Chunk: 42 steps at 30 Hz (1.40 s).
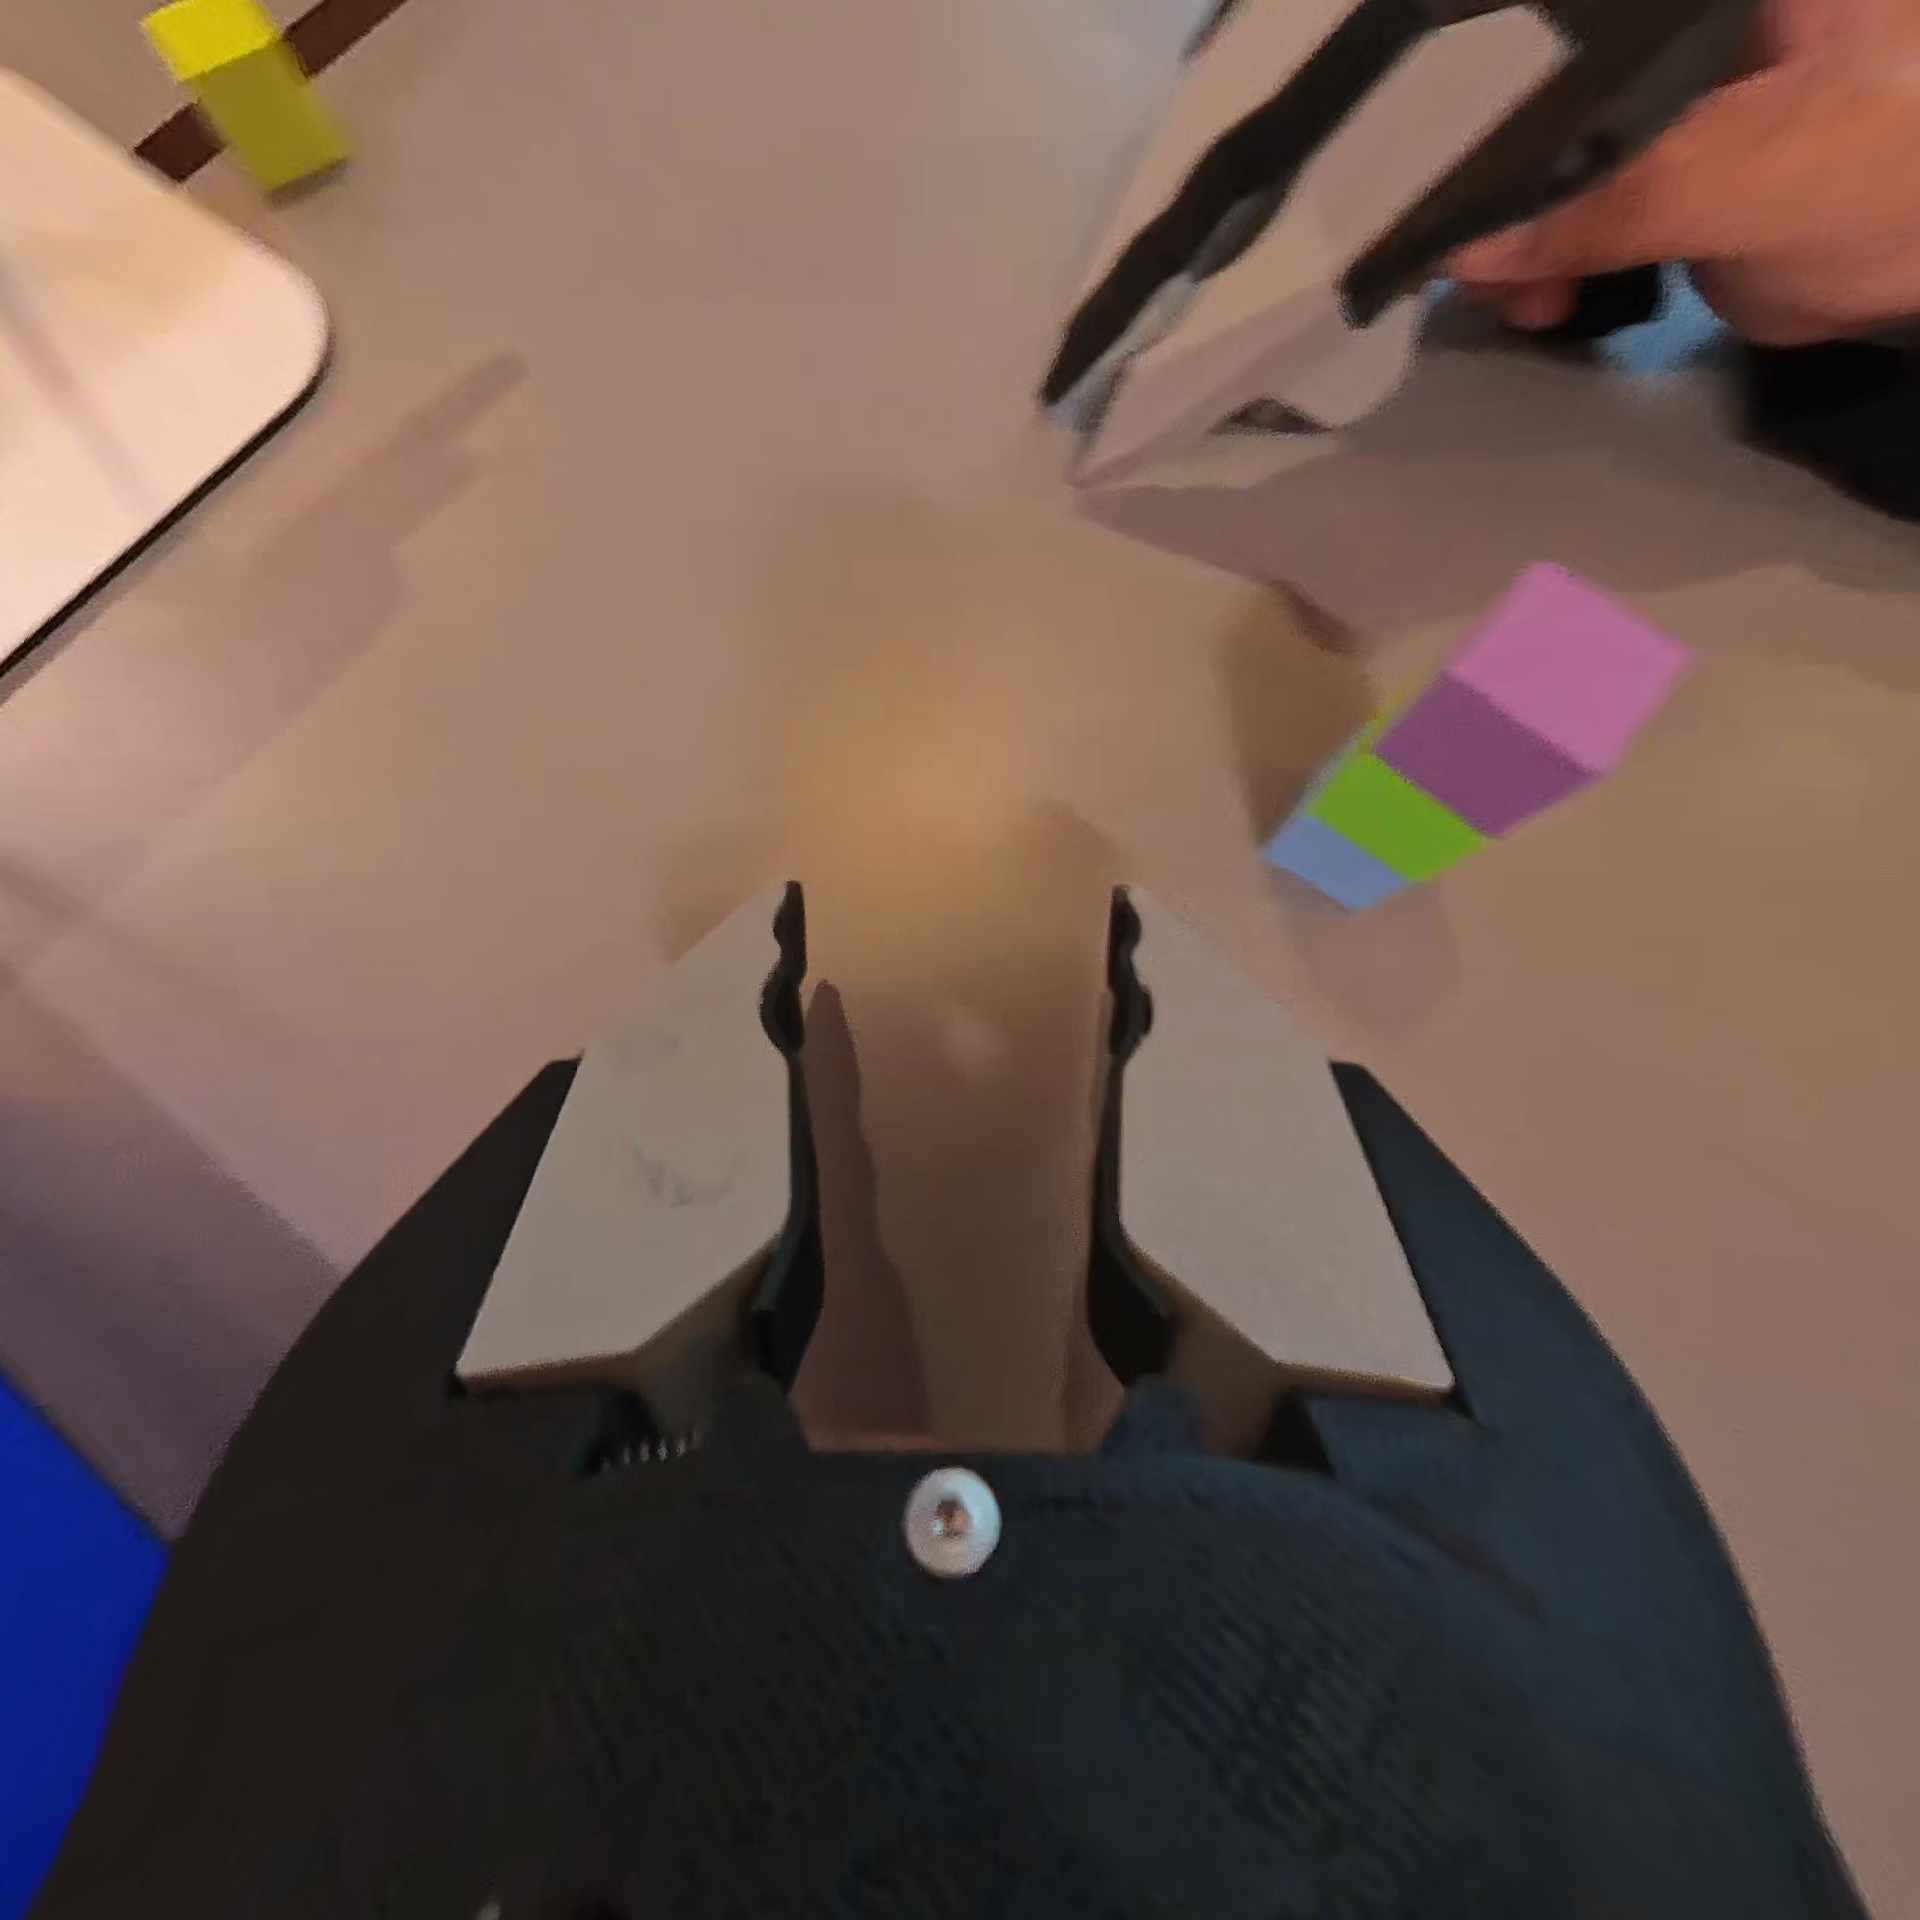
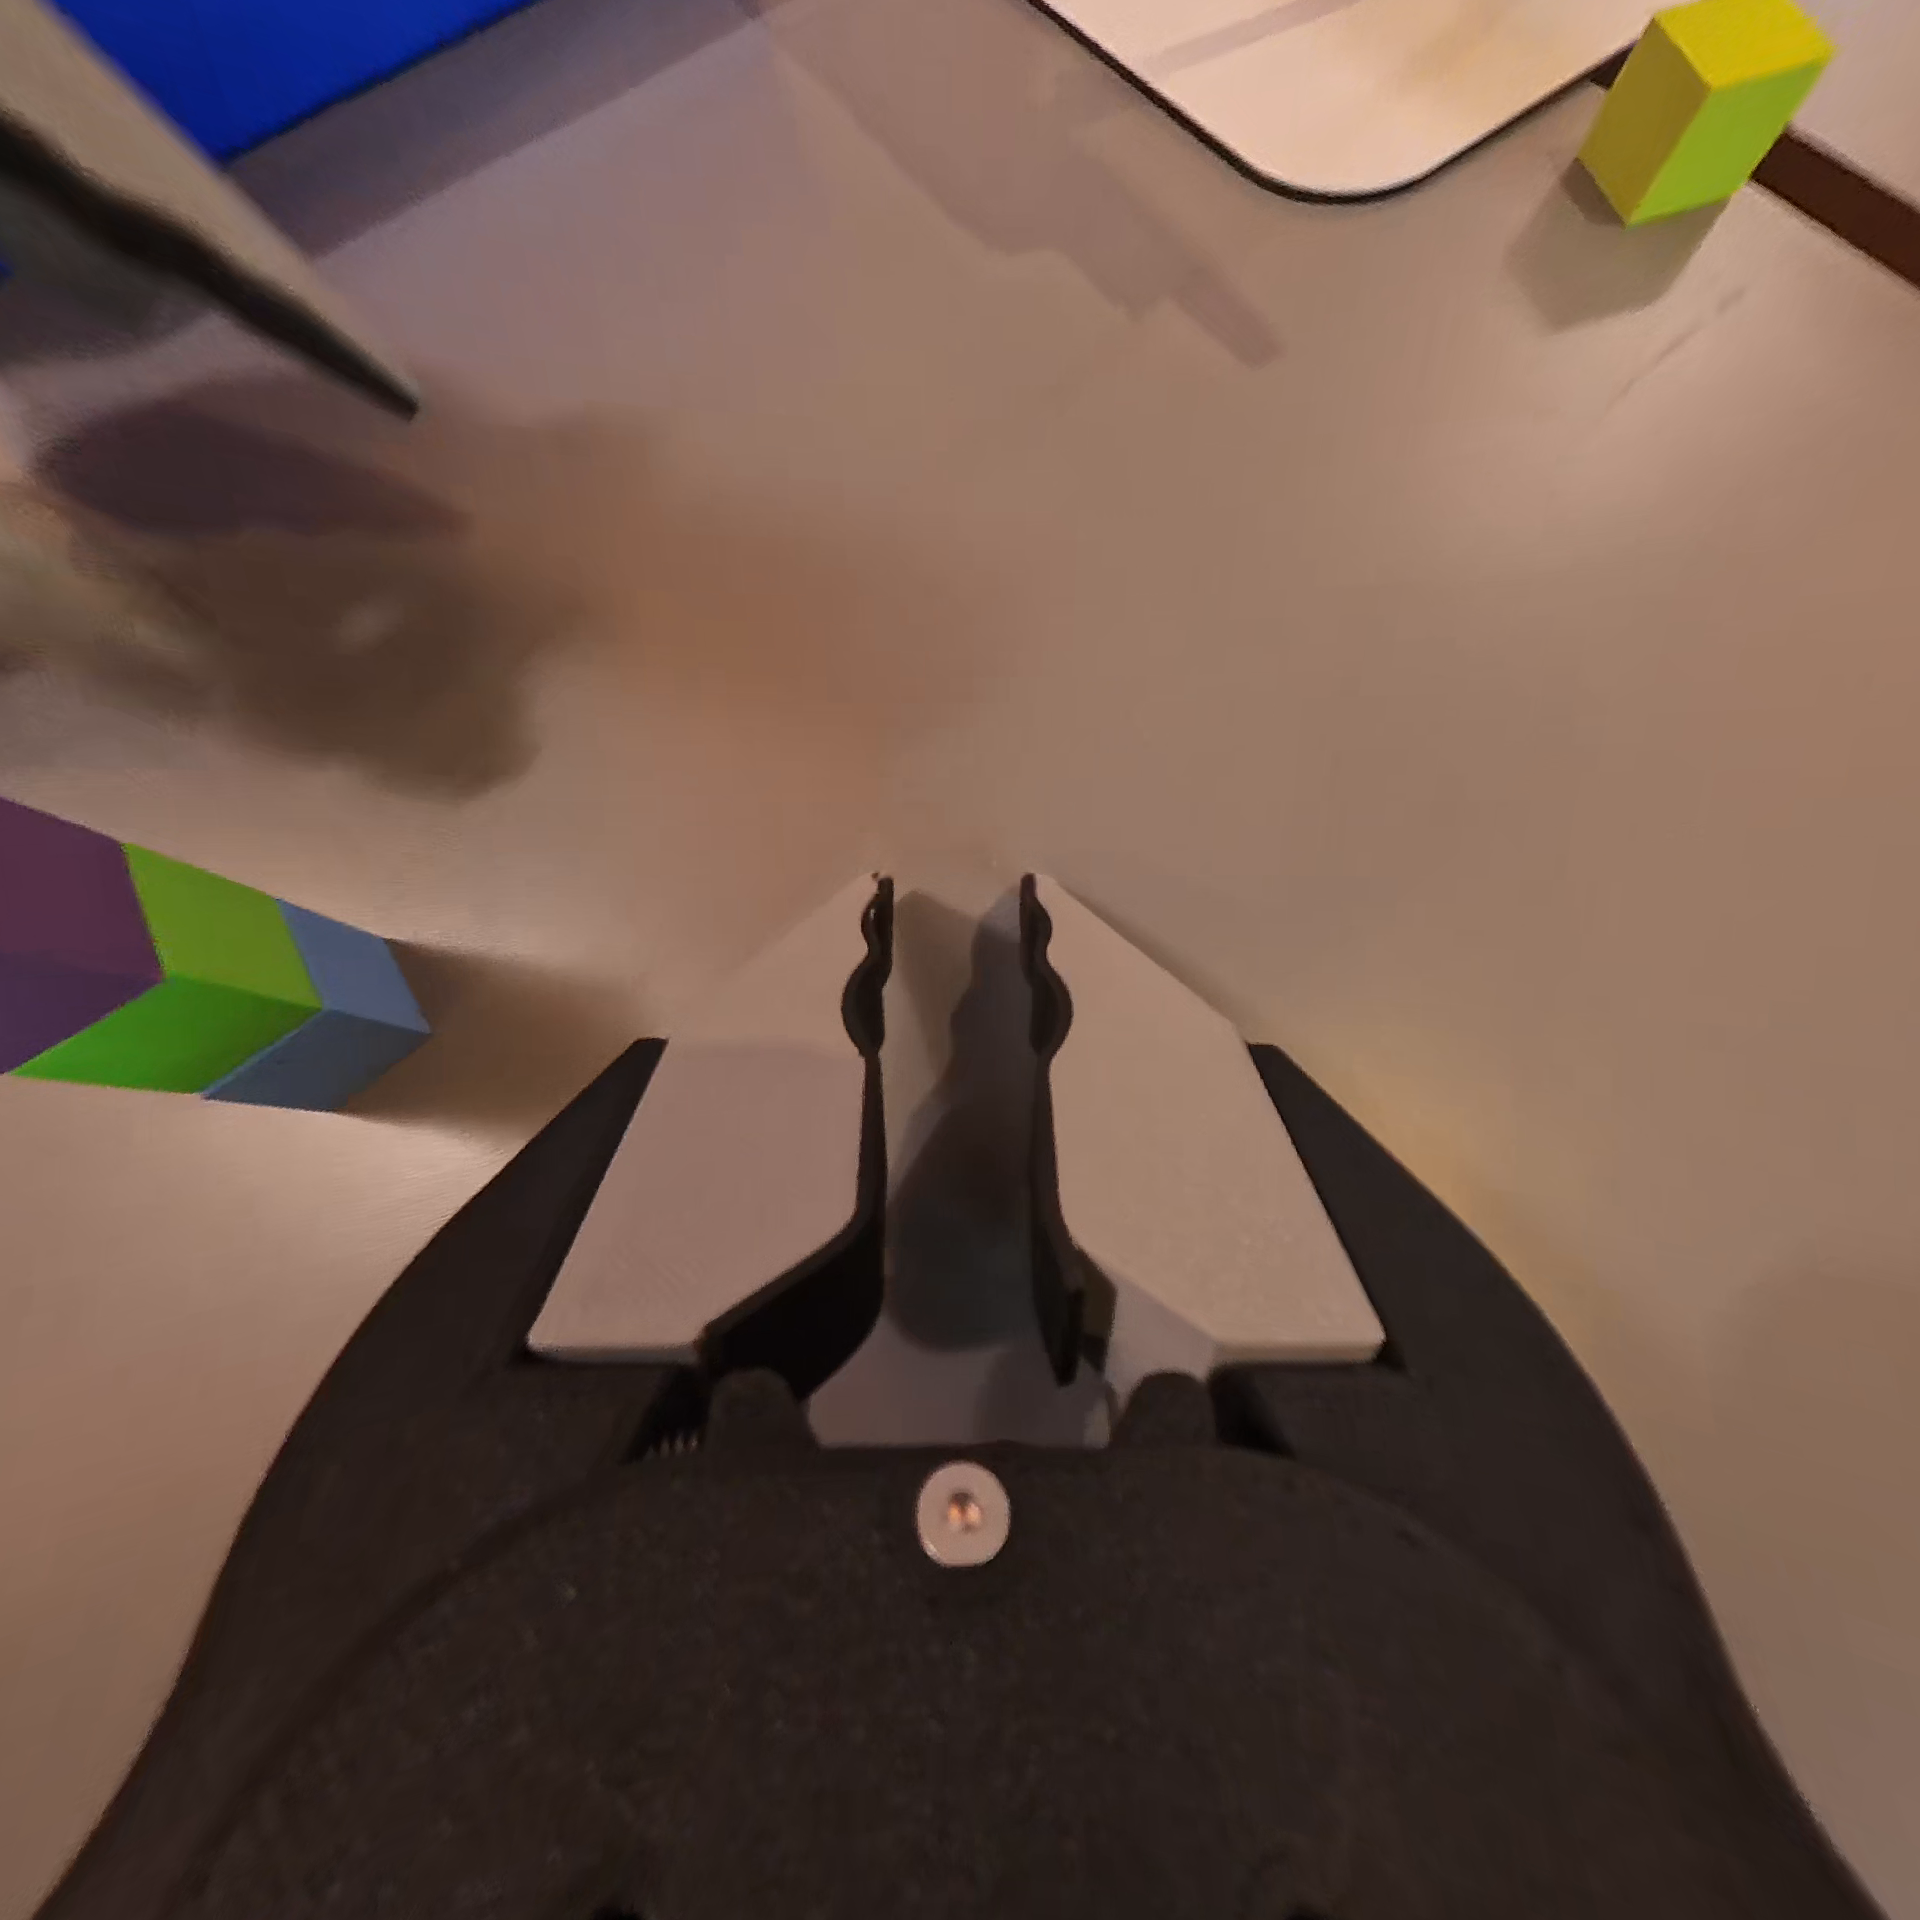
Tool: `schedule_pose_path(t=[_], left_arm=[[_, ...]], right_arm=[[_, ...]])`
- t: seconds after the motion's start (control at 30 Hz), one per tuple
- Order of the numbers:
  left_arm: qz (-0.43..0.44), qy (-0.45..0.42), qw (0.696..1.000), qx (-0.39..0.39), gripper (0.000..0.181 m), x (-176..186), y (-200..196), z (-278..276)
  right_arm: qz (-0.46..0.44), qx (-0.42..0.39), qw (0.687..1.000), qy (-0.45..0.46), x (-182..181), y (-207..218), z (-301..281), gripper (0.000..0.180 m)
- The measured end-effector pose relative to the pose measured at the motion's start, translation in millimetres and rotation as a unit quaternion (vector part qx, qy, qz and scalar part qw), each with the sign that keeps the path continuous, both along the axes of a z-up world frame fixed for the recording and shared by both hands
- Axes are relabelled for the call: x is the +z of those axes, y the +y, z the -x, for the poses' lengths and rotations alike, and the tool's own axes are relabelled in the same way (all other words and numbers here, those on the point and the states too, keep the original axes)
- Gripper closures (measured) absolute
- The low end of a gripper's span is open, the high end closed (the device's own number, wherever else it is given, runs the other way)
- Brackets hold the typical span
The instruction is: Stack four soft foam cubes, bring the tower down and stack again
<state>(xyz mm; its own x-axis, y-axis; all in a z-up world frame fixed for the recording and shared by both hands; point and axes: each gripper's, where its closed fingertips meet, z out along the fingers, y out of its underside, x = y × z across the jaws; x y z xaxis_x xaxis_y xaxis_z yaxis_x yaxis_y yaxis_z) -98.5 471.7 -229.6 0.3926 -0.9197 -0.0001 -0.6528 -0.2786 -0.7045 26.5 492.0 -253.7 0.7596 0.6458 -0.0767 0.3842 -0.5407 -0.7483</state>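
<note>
Currently the tower point(image 1: 1455, 758) stands three cubes high on the table point(image 1: 727, 623); the yellow cube point(image 1: 255, 88) stands well apart. Left gripper point(image 1: 956, 914) and right gripper point(image 2: 951, 894) are both parted and empty. A brushing pass or off-centre placement could topple the soft stack.

Left tool point(image 1: 956, 914): fingers parted with a clear gap, nothing held, angled downward. Right tool point(image 2: 951, 904): fingers parted more narrowly, also empty; seen from the left wrist view, it is blurred and gripped by a bare hand point(image 1: 1787, 197).
</note>
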Motion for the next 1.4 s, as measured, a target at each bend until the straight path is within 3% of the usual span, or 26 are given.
schedule_pose_path(t=[0.1,0.3,0.53,0.77,0.83,1.07,1.4], left_arm=[[-0.02,0.056,0.998,0.037,0.125,-21.8,19.5,14.4],[0.006,0.013,0.999,0.032,0.132,-26.6,18.4,5.0],[0.002,0.013,0.999,0.036,0.133,-26.8,17.4,2.8],[0.001,0.011,0.999,0.033,0.134,-26.8,16.1,0.8],[0.0,0.012,1.0,0.027,0.138,-26.6,13.7,-1.5],[-0.003,0.004,1.0,0.018,0.146,-26.5,10.5,-5.5],[-0.009,-0.012,1.0,0.025,0.145,-26.4,11.4,-9.0]], right_arm=[[-0.045,-0.013,0.998,-0.031,4.7,15.6,-6.0,0.149],[-0.154,-0.038,0.987,-0.011,36.0,76.0,-17.4,0.131],[-0.141,-0.033,0.989,-0.026,29.6,167.5,-27.0,0.122],[-0.127,0.01,0.991,-0.044,20.9,223.8,-15.6,0.122],[-0.122,0.012,0.989,-0.077,12.9,234.9,-15.4,0.124],[-0.167,0.024,0.984,-0.06,27.1,232.2,-11.4,0.173],[-0.187,-0.003,0.982,-0.034,38.2,215.3,-14.5,0.175]])
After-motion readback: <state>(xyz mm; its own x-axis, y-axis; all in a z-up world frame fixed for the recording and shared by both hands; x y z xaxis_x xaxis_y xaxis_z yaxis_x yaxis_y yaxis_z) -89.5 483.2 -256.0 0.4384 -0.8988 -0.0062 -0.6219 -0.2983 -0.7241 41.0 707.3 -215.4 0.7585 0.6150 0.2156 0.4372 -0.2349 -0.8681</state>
